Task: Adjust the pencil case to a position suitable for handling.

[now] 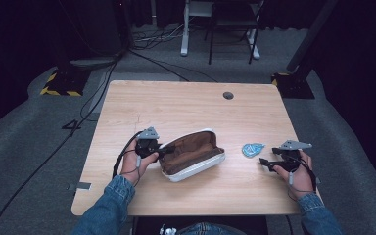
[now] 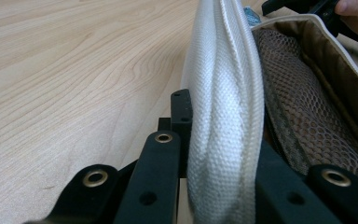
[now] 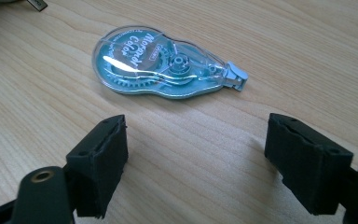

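An open pencil case, white outside and brown inside, lies in the middle of the wooden table. My left gripper is shut on its left end. In the left gripper view the black jaws pinch the white woven wall of the case, beside the brown mesh lining. A blue see-through correction tape roller lies flat to the right of the case. My right gripper rests just right of the roller, open. Its two pads stand wide apart, short of the roller, with bare wood between them.
A dark round cable hole sits near the table's far edge. Behind the table are cables on grey carpet, a stand base with yellow and black stripes at the left, and white desk legs.
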